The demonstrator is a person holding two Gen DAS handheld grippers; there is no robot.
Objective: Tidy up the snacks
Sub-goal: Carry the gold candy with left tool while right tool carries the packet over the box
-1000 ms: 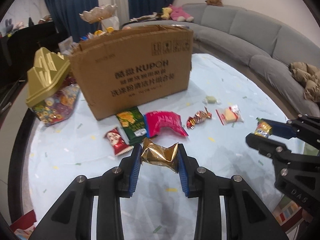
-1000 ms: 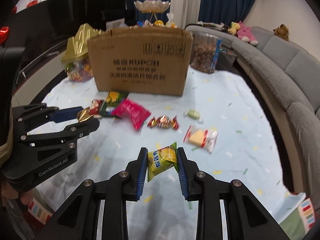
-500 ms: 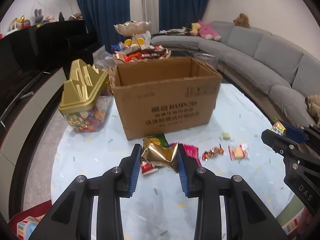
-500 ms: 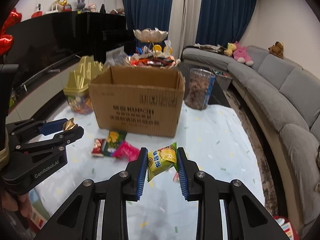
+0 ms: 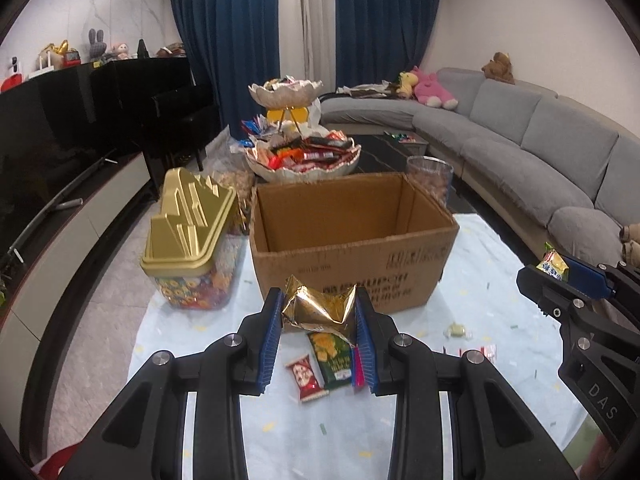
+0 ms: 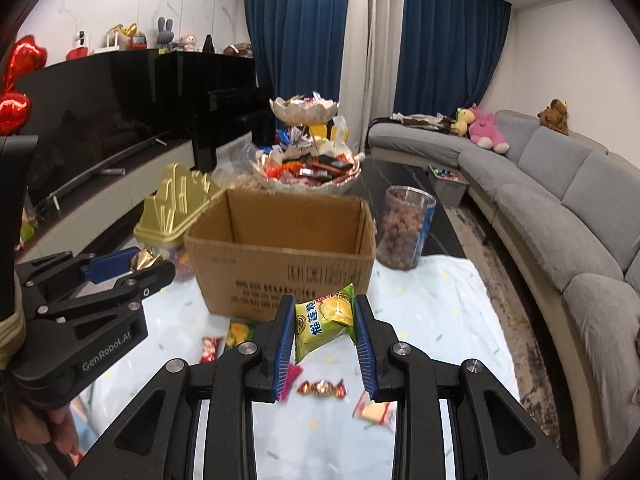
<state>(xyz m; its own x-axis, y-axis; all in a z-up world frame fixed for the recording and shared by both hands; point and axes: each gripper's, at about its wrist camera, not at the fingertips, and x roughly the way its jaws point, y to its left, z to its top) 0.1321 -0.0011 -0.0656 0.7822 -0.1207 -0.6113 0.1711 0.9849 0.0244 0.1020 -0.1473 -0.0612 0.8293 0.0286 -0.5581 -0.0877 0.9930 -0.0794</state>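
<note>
- Between the blue pads of the left gripper [image 5: 318, 312] a crumpled gold packet [image 5: 320, 306] is clamped, held clear of the table [image 5: 200, 328]; ahead of it and slightly lower, the open cardboard box [image 5: 352, 244] is faced across its near wall
- Between the pads of the right gripper [image 6: 323, 322] a green-yellow candy packet [image 6: 324, 320] is pinched in the same way, with the box just beyond it
- The step in hand is judged to be the carrying of both packets to the box; neither packet is yet over the opening
- For the next move, each gripper would have to be carried forward past the near rim and its pads parted only once the packet hangs above the cavity; since both grippers aim at one opening, some room between them would be called for
- Inside the box only bare cardboard walls are seen; the floor is hidden behind the near wall, so its contents cannot be told
- Left of the box, a clear tub with a gold lid [image 5: 188, 220] is filled with colourful sweets; behind the box a tiered dish [image 5: 302, 158] is heaped with wrapped snacks; to the right rear a clear jar [image 6: 404, 232] is filled with brown balls
- Below the grippers, several loose packets are left on the table, among them a green bag [image 5: 330, 354] and a red packet [image 5: 306, 376]; much of the task is judged to remain
</note>
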